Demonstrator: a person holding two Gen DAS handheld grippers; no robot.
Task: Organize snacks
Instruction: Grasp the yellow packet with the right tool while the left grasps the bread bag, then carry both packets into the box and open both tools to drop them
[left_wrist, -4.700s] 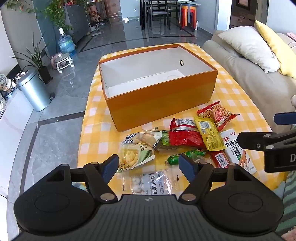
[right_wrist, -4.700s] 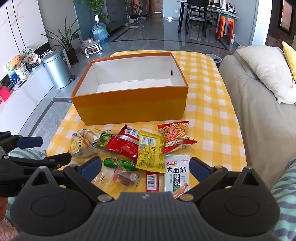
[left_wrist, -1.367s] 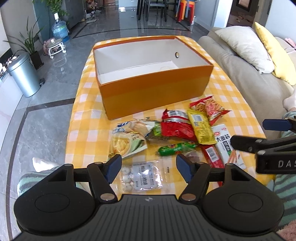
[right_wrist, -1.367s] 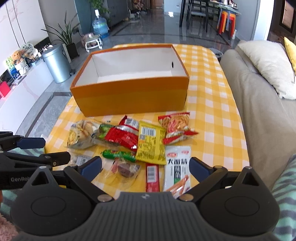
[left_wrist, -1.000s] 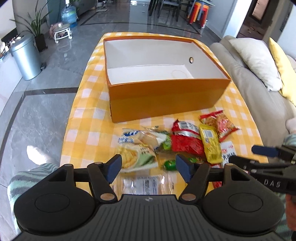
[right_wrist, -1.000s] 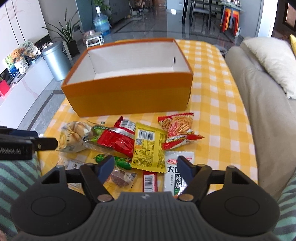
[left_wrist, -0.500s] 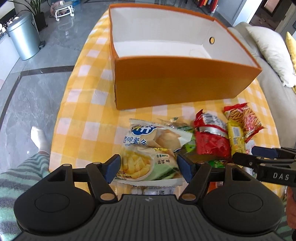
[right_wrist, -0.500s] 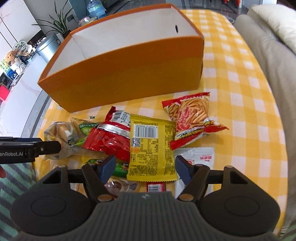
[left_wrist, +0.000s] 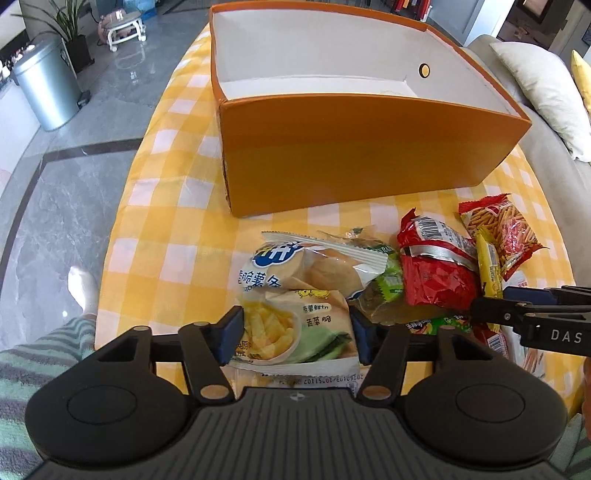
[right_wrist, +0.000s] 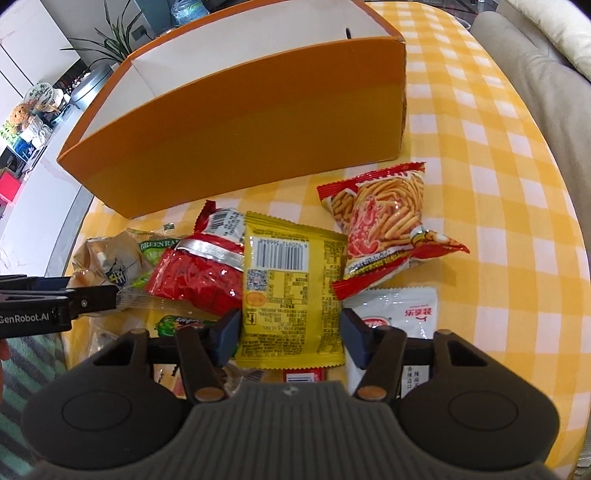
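Observation:
My left gripper (left_wrist: 295, 338) straddles a pale green crisp packet with a fries picture (left_wrist: 295, 332). Its jaws are closing, and the pads stand at the packet's side edges without squeezing it. My right gripper (right_wrist: 290, 336) straddles a yellow packet with a barcode (right_wrist: 291, 280) in the same way, its jaws also closing. The yellow packet lies flat and unbunched. Around them lie a red foil packet (right_wrist: 199, 273), a red shrimp-stick packet (right_wrist: 384, 225), a white packet (right_wrist: 402, 314) and a blue-and-white crisp bag (left_wrist: 306, 262). Behind stands the open orange box (left_wrist: 369, 158), empty inside.
A yellow checked tablecloth (left_wrist: 166, 206) covers the table. A beige sofa with cushions (left_wrist: 535, 85) runs along the right. A metal bin (left_wrist: 44, 88) stands on the grey floor at left. A person's striped sleeve (left_wrist: 40, 354) is at the near left edge.
Both grippers have dropped toward the snacks and their jaws have narrowed. The left one now frames the fries packet, the right one the yellow packet.

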